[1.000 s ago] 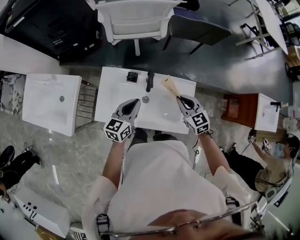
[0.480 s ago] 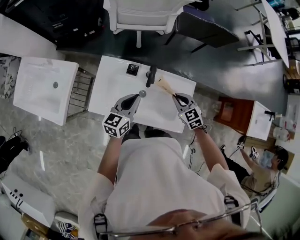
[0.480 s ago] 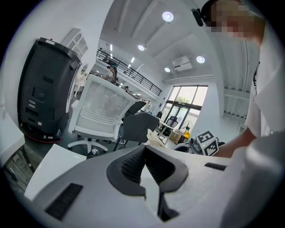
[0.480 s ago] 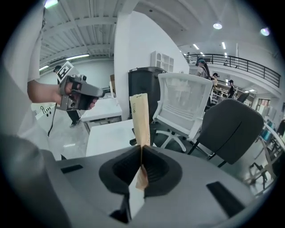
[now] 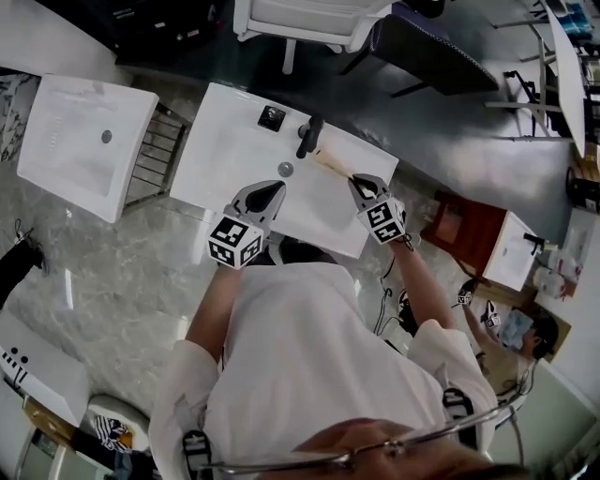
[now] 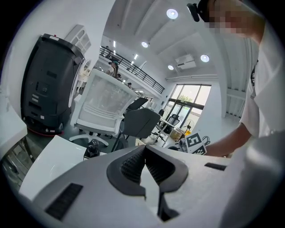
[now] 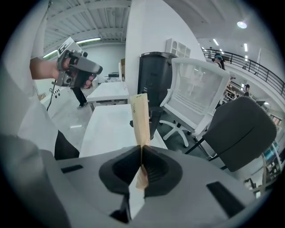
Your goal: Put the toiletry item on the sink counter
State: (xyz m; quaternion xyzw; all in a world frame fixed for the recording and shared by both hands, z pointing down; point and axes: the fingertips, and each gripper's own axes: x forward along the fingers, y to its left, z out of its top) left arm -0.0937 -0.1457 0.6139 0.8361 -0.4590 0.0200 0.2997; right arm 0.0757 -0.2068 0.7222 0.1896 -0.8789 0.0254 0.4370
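Note:
The toiletry item is a flat tan packet (image 5: 334, 165), (image 7: 140, 118). It sticks out from my right gripper (image 5: 357, 181), (image 7: 141, 150), which is shut on its lower end. The packet's far end hangs just right of the black faucet (image 5: 308, 137), over the white sink counter (image 5: 220, 150); whether it touches the counter I cannot tell. My left gripper (image 5: 273, 188), (image 6: 144, 150) is shut with nothing in it and hovers over the basin near the drain (image 5: 285, 169). A small black square fitting (image 5: 272, 117) sits at the counter's back edge.
A second white sink (image 5: 84, 141) stands to the left past a wire rack (image 5: 150, 155). Behind the counter are a white mesh chair (image 5: 309, 19) and a dark chair (image 5: 431, 52). A brown stand (image 5: 455, 225) and another sink (image 5: 511, 253) are at the right, with a person (image 5: 525, 333) beyond.
My right gripper has sunk toward the counter with the packet and tipped further down. The packet's tip now lies close beside the faucet. The left gripper has barely shifted.

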